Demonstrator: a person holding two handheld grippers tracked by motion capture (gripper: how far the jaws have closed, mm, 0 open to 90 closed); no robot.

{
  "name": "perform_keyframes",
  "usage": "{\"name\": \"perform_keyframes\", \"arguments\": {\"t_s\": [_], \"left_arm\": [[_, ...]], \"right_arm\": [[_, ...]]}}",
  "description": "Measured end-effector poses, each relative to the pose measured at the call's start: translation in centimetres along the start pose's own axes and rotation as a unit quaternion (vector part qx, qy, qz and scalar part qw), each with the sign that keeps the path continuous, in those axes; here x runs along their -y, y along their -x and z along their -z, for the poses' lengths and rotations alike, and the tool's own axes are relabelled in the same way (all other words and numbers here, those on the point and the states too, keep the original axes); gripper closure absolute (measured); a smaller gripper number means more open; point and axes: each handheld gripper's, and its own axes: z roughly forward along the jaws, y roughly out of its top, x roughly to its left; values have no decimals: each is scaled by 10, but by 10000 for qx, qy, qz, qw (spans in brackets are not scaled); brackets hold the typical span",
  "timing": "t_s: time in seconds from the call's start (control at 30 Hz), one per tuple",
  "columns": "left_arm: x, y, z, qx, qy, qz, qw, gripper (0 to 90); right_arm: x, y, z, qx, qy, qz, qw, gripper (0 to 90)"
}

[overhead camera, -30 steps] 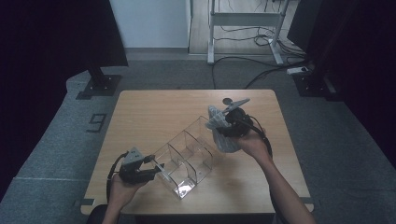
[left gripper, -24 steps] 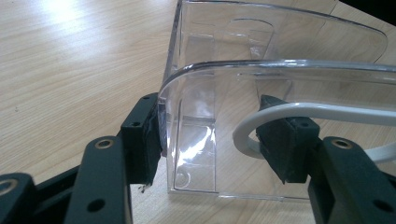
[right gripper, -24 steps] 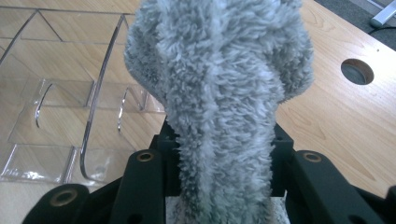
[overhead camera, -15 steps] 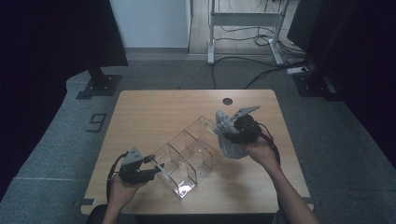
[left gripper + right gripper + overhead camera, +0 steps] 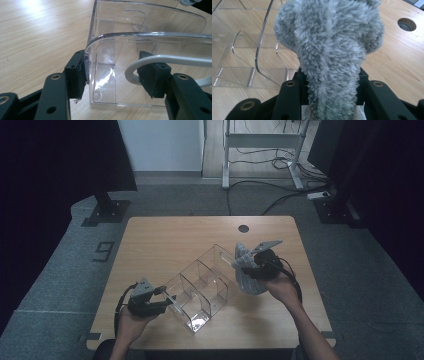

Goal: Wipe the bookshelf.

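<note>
Lower middle of the high view: clear acrylic divided organizer (image 5: 200, 287) lying aslant on the wooden table (image 5: 165, 235), its long axis running from lower left up toward the right of centre, compartments open upward. At lower left of that view, left gripper (image 5: 162, 300) clamped on the organizer's near end wall; in the left gripper view, one black pad pressed against the outside of the clear curved wall (image 5: 112, 47), the other pad inside the compartment, with a loop of white cable (image 5: 162, 61) running across in front of it. At right of centre in the high view, right gripper (image 5: 242, 265) pinching a grey fluffy cloth (image 5: 247, 275), held just beside the organizer's upper right end and hanging down to the tabletop. In the right gripper view, jaws narrow and closed on the shaggy grey pile (image 5: 329, 50), which rises up the middle of the frame; organizer's clear partitions (image 5: 259, 50) at left, round cable hole (image 5: 406, 24) in the table at upper right. Same hole (image 5: 243, 228) near the table's far edge in the high view.
</note>
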Motion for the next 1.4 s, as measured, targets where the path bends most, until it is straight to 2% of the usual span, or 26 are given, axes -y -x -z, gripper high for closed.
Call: {"name": "perform_keyframes", "arguments": {"t_s": [0.63,0.9,1.4], "left_arm": [[0,1,-1,-2,6,-19,10000,423],[-1,2,-1,2,1,-17,10000,421],[-1,5,-3,10,20,-33,10000,415]], "right_arm": [[21,-1,-13,-17,-64,-97,9999,623],[32,-1,-28,43,-294,-124,9995,622],[46,5,-60,40,-388,-318,9987,621]]}}
